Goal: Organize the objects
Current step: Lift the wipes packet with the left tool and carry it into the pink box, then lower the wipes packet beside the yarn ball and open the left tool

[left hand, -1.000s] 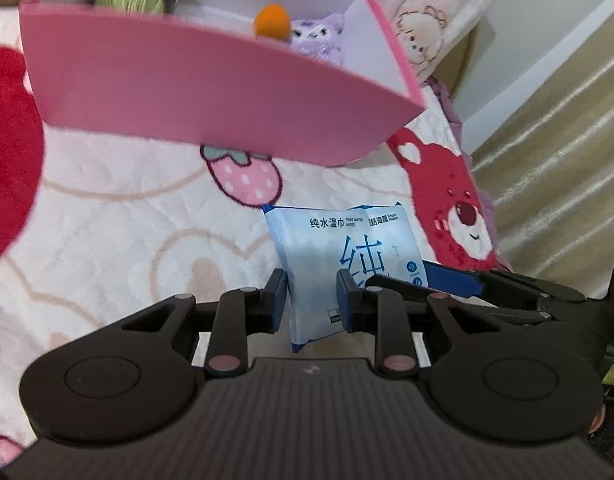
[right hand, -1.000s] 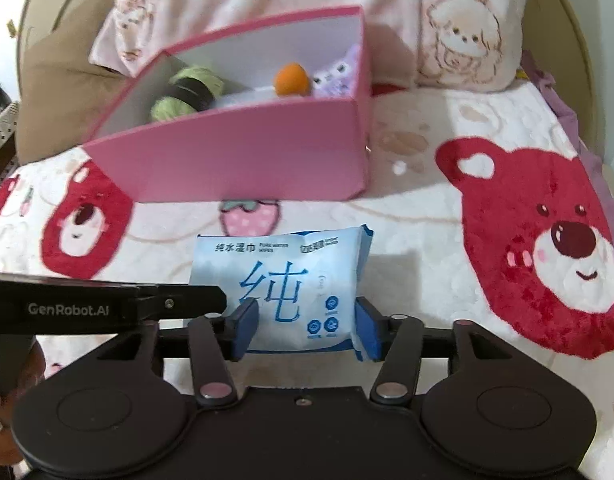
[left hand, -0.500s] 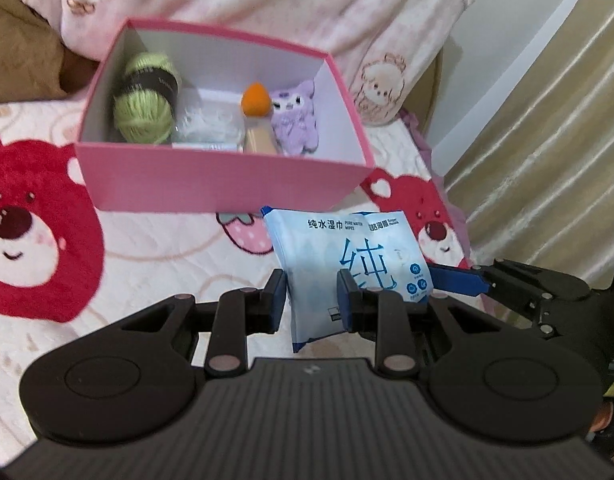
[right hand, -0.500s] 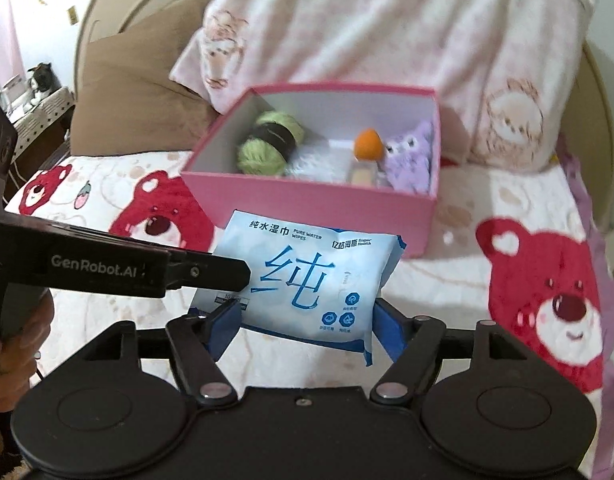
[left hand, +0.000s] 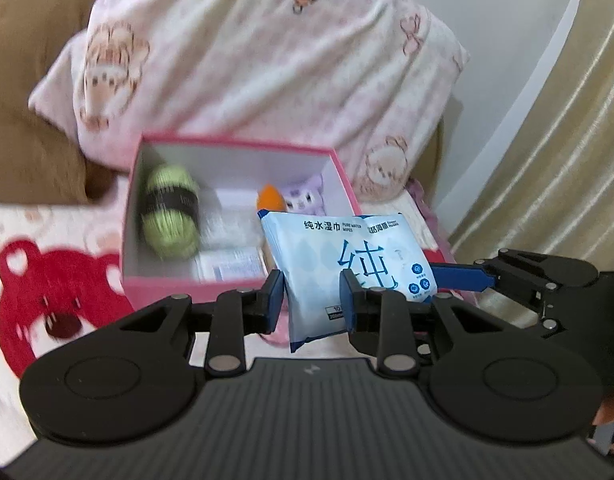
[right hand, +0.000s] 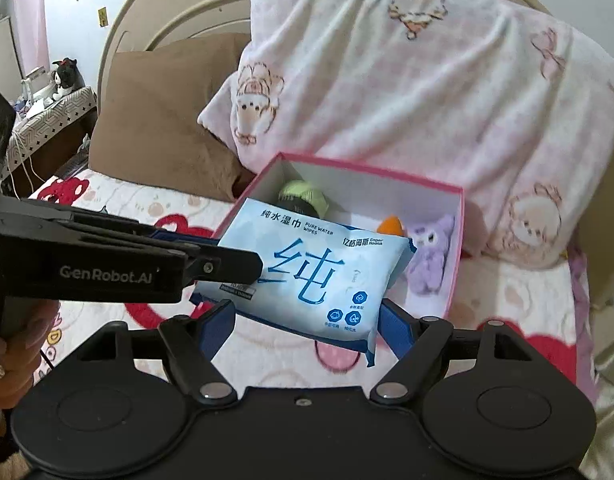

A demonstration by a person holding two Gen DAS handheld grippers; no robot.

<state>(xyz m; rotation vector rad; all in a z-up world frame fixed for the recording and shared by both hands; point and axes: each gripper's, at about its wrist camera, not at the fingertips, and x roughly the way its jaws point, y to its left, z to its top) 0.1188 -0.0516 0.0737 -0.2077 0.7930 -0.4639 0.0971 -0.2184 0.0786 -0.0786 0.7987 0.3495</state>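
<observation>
Left gripper (left hand: 313,298) pinches the wet wipes pack (left hand: 347,256) by its near end, one pad on each flat face. Its jaws are easing apart a little, with the pack between them. Right gripper (right hand: 305,322) has its jaws opening wide. The pack's lower edge lies between its blue fingers (right hand: 219,322), which stand just beside the pack and do not squeeze it.

The pack hangs tilted in the air, off the bed and at the near side of the pink box (left hand: 167,288). It covers the box's near wall in both views, and whether it is already over the opening I cannot tell.

Inside the box, a green yarn ball (left hand: 169,216) with a dark band lies at the left. An orange object (right hand: 391,226) and a purple plush toy (right hand: 429,260) sit at the right, with small white packets (left hand: 231,266) between.

The box stands on a blanket with red bears (left hand: 47,300). Behind it lean a pink pillow (right hand: 387,80) and a brown pillow (right hand: 159,120). A hand (right hand: 7,360) grips the left gripper's handle at the edge of the right wrist view.
</observation>
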